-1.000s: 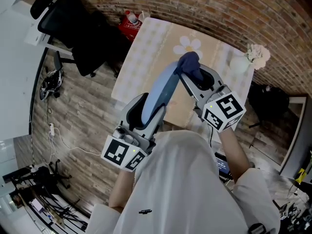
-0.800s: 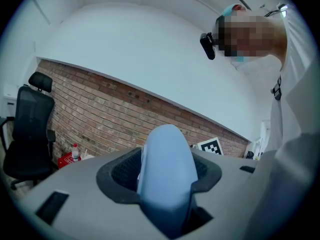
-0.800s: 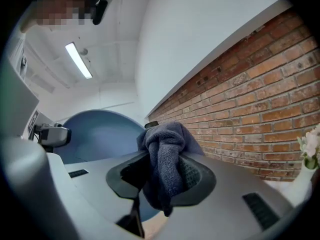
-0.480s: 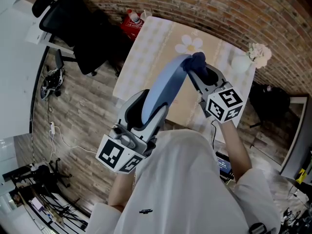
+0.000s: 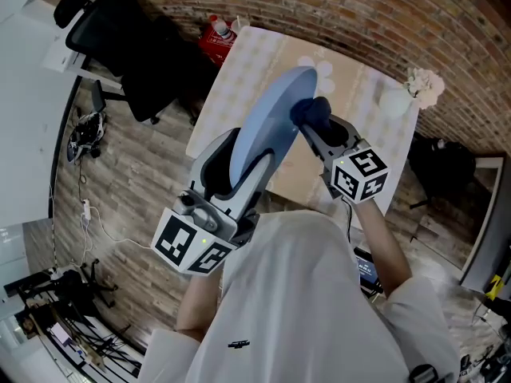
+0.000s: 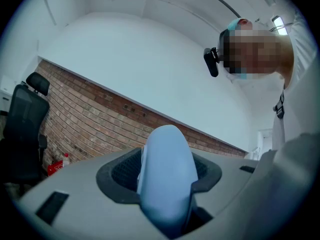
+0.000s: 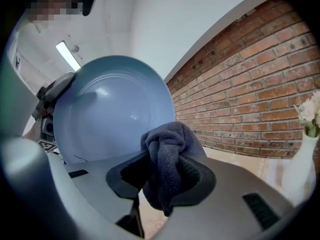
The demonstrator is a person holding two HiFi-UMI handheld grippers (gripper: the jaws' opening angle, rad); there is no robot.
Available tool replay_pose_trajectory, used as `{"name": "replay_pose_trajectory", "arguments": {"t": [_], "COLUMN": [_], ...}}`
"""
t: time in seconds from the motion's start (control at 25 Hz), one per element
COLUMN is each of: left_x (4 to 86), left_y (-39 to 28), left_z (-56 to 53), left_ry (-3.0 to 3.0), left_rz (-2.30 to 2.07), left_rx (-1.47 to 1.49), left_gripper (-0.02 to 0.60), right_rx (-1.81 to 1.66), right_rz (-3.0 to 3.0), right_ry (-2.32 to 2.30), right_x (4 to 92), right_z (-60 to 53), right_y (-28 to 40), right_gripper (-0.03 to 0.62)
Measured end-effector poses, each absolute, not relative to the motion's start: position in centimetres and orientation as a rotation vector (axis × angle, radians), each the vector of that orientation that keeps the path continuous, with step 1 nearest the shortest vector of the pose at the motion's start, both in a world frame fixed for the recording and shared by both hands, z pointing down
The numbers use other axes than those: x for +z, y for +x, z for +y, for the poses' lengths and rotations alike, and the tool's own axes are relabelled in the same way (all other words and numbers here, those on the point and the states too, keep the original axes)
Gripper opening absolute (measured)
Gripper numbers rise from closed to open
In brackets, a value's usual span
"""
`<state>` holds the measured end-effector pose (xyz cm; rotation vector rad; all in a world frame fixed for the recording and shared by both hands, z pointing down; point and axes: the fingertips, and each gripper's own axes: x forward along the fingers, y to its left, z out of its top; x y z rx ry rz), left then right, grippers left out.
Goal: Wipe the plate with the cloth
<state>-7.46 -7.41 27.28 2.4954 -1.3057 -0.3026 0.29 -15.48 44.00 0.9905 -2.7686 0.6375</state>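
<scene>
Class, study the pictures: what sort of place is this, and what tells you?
Probably an office or studio corner: a brick wall, a black office chair and loose cables on the plank floor, beside a cloth-covered table with a vase.

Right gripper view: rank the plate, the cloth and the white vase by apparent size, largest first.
1. plate, fills much of the view.
2. cloth, very near the camera, which enlarges it.
3. white vase, partly cut off at the edge, so its place is unsure.
</scene>
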Motion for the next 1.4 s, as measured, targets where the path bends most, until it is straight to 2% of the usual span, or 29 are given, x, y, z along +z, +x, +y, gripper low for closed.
{"name": "replay_pose_trajectory", "arguments": {"t": [0.72, 1.4], "left_x": [27.4, 29.3], "left_y": [-8.8, -9.5], "left_z": [-9.7, -10.2], "left_ry": [2.433, 2.374], "left_rz": [-1.378, -1.431], "left_rx": [-0.383, -0.394], "left_gripper": [0.23, 0.23], "right_rx": [0.791, 0.843], "right_rz": [-2.82, -2.974], "right_ry": [0.708, 0.464], "right_x": [44.6, 39.5], "right_z": [-8.1, -3.3], "right_y": [-4.6, -7.9], "right_gripper": [0.144, 0.144]}}
